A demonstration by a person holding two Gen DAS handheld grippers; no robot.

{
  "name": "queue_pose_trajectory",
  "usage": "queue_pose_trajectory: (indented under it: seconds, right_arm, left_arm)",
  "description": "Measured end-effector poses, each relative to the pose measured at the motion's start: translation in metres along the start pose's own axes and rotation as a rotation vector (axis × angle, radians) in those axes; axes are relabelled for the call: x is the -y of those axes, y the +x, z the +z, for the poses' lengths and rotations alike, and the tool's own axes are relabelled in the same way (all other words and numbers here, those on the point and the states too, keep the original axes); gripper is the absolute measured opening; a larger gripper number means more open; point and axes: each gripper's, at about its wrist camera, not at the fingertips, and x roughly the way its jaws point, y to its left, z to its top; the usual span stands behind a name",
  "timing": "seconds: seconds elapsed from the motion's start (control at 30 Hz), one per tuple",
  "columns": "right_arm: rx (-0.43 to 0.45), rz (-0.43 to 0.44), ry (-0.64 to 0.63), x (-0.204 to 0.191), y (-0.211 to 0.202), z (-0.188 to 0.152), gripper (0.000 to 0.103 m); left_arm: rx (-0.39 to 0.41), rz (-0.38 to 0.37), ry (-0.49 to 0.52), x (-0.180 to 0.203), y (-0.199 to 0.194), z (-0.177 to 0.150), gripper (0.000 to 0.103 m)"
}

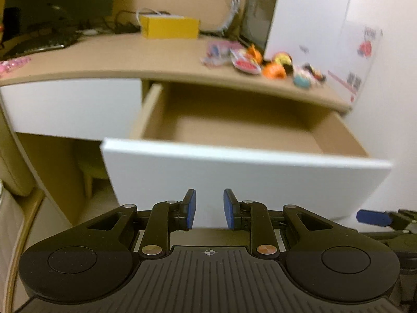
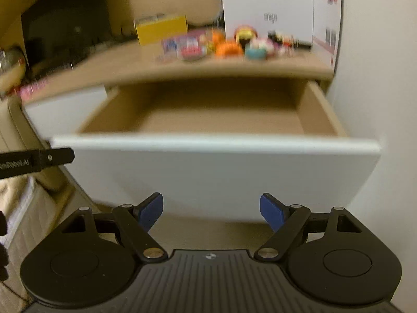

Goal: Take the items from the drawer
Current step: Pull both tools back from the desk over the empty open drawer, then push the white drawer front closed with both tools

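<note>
The drawer (image 1: 234,182) (image 2: 208,177) with a white front panel stands pulled out under the beige desk; the part of its wooden floor that I see is bare. Several small colourful toys and snack packets (image 1: 260,62) (image 2: 229,44) lie blurred on the desktop above it. My left gripper (image 1: 209,195) hangs in front of the drawer's panel, open with a narrow gap and nothing between its blue pads. My right gripper (image 2: 211,203) is also before the panel, open wide and empty. One blue finger (image 1: 372,217) of the right gripper shows at the left wrist view's right edge.
A yellow box (image 1: 169,27) (image 2: 161,28) and a tall white carton (image 1: 312,26) (image 2: 268,7) stand on the desk behind the toys. A dark keyboard (image 1: 39,41) and cables lie at far left. A white wall runs along the drawer's right side.
</note>
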Motion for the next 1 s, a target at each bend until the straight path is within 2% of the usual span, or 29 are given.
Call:
queue_pose_trajectory:
  seconds: [0.13,0.43,0.5,0.7,1.0]
  right_arm:
    - [0.006,-0.063,0.028,0.008,0.013,-0.009,0.082]
    - [0.055,-0.117,0.055,0.017,0.040,0.013,0.082]
    - [0.064,-0.132,0.053,0.018,0.043,0.015,0.082]
    - [0.066,-0.161,0.017,0.014,0.057,0.027,0.083]
    - [0.078,-0.176,0.017,0.011,0.103,0.068,0.083]
  left_arm:
    - [-0.003,0.012,0.012,0.004,0.014,-0.005,0.025]
    - [0.009,0.014,0.005,0.001,0.036,0.000,0.025]
    - [0.032,0.013,0.018,0.002,0.039,0.006,0.026]
    - [0.018,-0.015,-0.020,-0.004,0.056,0.020,0.026]
    - [0.051,-0.042,-0.009,-0.012,0.106,0.059,0.026]
